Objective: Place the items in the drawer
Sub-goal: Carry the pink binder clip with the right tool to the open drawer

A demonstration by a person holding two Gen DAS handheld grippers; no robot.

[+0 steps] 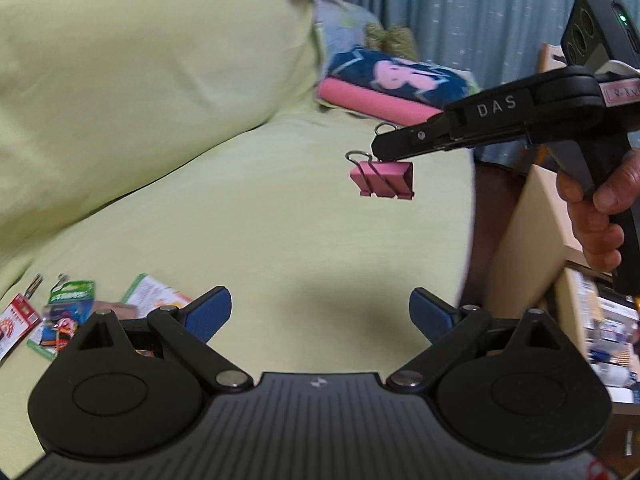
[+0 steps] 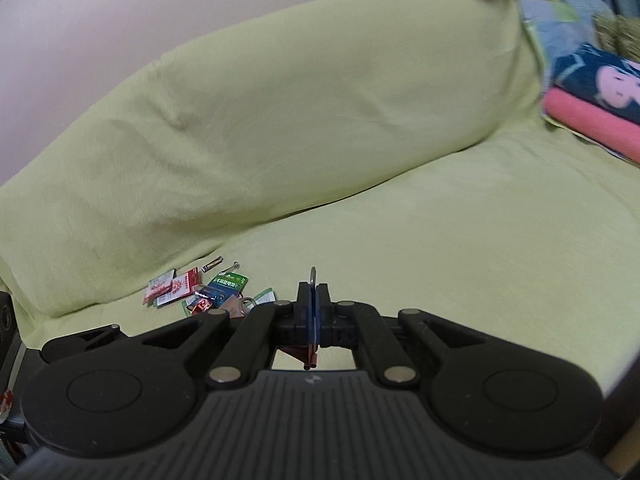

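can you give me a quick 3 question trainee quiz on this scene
1. True or false: the left claw is shut on an item.
2. What does the right claw hold? A) battery pack B) pink binder clip C) key
3. Where do the remaining small items lie?

Key: 1. False, it is open and holds nothing. 2. B, the pink binder clip, gripped by its wire handle. 3. On the green sofa cover, near the backrest.

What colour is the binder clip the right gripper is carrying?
Pink body, silver wire handles: the metal binder clip hangs from the right gripper, clearest in the left wrist view.
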